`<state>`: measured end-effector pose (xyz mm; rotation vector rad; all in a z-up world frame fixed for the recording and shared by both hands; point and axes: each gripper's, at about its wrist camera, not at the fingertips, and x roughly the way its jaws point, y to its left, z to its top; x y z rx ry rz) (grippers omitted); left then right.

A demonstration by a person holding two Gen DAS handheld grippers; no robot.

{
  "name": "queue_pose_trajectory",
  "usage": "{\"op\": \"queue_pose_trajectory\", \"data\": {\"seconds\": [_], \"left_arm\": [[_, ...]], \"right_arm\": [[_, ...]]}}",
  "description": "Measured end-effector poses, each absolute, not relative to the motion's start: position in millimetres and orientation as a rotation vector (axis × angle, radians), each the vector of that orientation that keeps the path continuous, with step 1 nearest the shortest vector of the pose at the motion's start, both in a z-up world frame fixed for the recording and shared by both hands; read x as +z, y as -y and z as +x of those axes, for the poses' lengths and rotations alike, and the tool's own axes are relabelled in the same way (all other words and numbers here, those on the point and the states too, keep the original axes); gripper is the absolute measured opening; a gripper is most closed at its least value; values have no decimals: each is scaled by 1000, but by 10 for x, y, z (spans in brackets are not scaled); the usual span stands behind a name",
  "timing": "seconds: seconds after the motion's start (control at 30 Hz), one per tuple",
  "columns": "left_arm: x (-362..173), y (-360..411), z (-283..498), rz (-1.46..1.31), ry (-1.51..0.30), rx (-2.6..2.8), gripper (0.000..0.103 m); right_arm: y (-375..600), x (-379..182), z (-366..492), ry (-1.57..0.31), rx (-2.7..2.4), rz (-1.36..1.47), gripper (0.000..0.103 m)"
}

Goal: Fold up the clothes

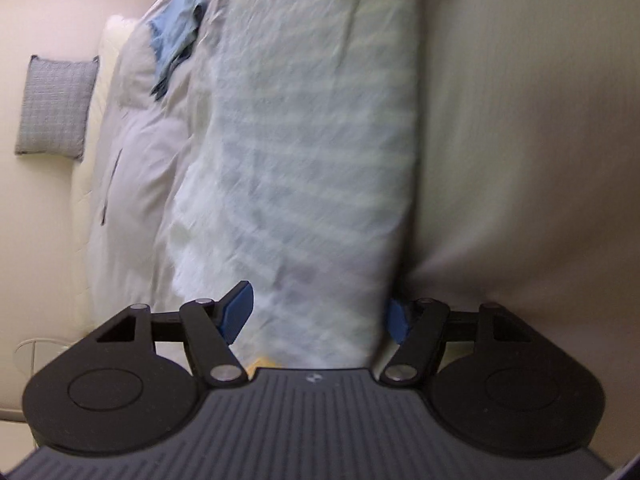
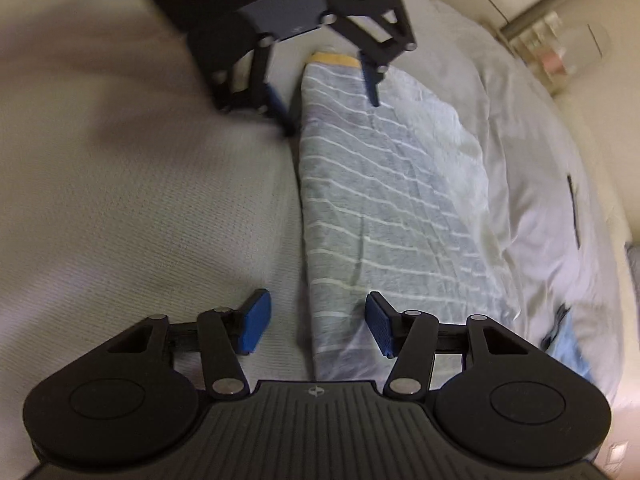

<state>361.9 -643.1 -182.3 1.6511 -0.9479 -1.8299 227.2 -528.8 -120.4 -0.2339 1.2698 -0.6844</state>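
Observation:
A long folded garment [image 1: 304, 152], pale blue-grey with thin white stripes, lies flat on the bed sheet [image 1: 520, 160]. A yellow band [image 2: 334, 58] marks the garment's [image 2: 380, 208] far end in the right wrist view. My left gripper [image 1: 318, 316] stands open over that end, one blue pad on each side of the cloth. It shows at the top of the right wrist view, left gripper [image 2: 326, 100] straddling the folded edge. My right gripper [image 2: 318, 328] is open over the other end, pads apart from the cloth, the folded edge between them.
A crumpled light-blue garment [image 1: 176, 36] lies on the pale duvet [image 1: 132, 168] beyond the striped one, and the same blue garment [image 2: 568, 344] is at the right. A grey checked pillow [image 1: 56, 108] lies past the bed's edge. Furniture [image 2: 560, 48] stands by the wall.

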Motion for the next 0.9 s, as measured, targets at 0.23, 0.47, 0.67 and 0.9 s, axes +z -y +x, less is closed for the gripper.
{"op": "queue_pose_trajectory", "data": {"seconds": [0.23, 0.47, 0.67, 0.9], "left_arm": [[-1951, 6491, 3584, 1667, 1091, -1807, 43], [-1864, 6530, 3522, 1718, 919, -1812, 6], [-1308, 6509, 3437, 1654, 802, -1813, 4], [-405, 6313, 3121, 1612, 686, -1831, 4]], "right_arm": [[5527, -1297, 2098, -1330, -757, -306, 51], [5684, -1318, 2141, -1344, -718, -306, 21], [5679, -907, 1977, -1291, -684, -274, 6], [5662, -134, 1630, -1235, -708, -306, 5]]}}
